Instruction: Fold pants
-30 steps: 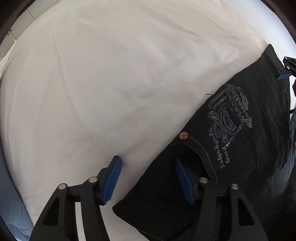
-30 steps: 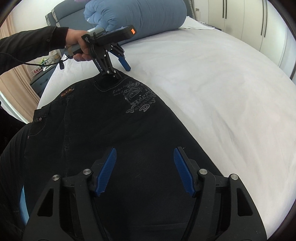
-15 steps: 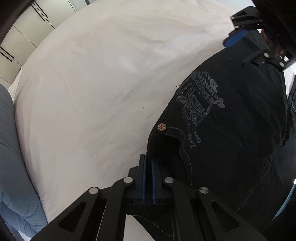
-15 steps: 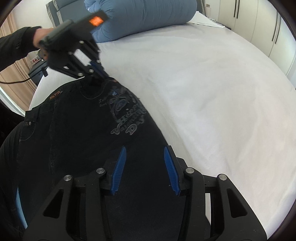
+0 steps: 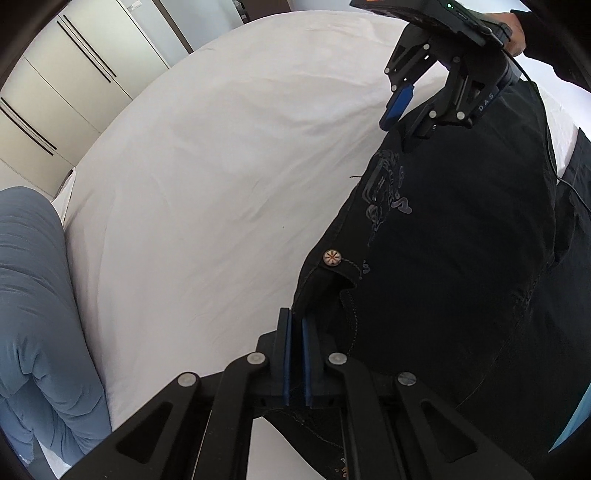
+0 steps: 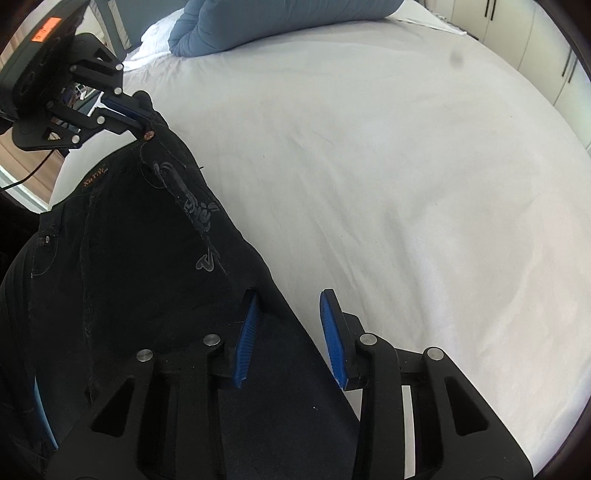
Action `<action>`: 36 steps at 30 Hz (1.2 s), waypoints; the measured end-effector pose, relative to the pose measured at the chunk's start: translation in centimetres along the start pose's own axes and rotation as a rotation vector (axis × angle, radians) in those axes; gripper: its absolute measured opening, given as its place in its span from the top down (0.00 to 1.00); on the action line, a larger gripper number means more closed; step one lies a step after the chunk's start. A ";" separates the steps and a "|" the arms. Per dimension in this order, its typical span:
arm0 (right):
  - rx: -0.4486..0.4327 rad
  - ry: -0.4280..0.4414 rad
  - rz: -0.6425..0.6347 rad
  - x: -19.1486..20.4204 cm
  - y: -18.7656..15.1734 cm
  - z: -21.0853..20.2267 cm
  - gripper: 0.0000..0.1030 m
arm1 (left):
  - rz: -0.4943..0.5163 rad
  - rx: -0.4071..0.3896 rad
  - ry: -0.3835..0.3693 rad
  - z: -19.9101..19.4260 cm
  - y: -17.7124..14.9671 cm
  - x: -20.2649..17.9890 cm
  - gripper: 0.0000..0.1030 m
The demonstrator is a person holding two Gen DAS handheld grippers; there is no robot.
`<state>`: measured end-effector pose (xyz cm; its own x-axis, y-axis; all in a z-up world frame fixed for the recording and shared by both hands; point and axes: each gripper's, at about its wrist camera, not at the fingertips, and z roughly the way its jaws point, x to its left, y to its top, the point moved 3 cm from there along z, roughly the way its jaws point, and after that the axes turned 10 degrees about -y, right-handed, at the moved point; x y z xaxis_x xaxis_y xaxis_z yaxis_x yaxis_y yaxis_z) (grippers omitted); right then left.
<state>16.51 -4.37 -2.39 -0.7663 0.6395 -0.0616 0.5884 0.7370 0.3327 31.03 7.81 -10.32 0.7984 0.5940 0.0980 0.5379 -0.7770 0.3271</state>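
Black pants [image 5: 461,258] with a grey print lie along one side of the white bed [image 5: 203,166]. My left gripper [image 5: 297,323] is shut on the waistband corner just below the metal button [image 5: 330,257] and holds that corner raised off the sheet. From the right wrist view this left gripper [image 6: 138,116] pinches the corner by the button [image 6: 148,136]. My right gripper [image 6: 290,301] straddles the outer edge of the pants [image 6: 129,277] lower down. Its jaws are closing, cloth lies between them, and the pads do not press on it. The right gripper [image 5: 406,123] also shows at the top right.
A blue duvet [image 6: 277,22] is bunched at the head of the bed [image 6: 369,166], also seen as the duvet [image 5: 29,314] at the left. White wardrobe doors [image 5: 55,92] stand beyond the bed. A person's hand [image 5: 515,29] holds the right gripper.
My left gripper closed on the waistband corner and lifted it. My right gripper's jaws narrowed while it slid from over the pants' middle to their outer edge.
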 end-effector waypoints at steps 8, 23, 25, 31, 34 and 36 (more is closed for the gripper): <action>-0.019 -0.024 -0.053 2.6 0.2 -1.3 0.98 | -0.020 -0.012 0.009 -2.4 -2.2 0.3 0.96; -0.036 -0.475 -0.773 21.4 -6.4 -7.0 0.98 | 0.119 -0.010 0.106 -5.2 -7.4 -6.4 0.96; -0.025 -0.541 -0.904 24.3 -8.1 -6.7 0.98 | 0.206 0.010 0.163 -5.3 -8.9 -8.8 0.96; -0.024 -0.593 -1.094 30.5 -12.8 -7.5 0.98 | 0.412 0.053 0.256 -5.7 -13.9 -14.9 0.96; -0.023 -0.591 -1.161 35.0 -14.5 -7.7 0.98 | 0.458 0.079 0.253 -5.5 -16.5 -17.4 0.96; -0.021 -0.583 -1.185 36.8 -15.5 -7.8 0.98 | 0.457 0.093 0.237 -5.1 -17.9 -18.0 0.96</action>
<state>-22.85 6.03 -2.49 -0.5851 -0.3826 -0.7150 -0.3655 0.9115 -0.1886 5.67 12.10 -13.16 0.8797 0.2129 0.4251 0.1796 -0.9767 0.1176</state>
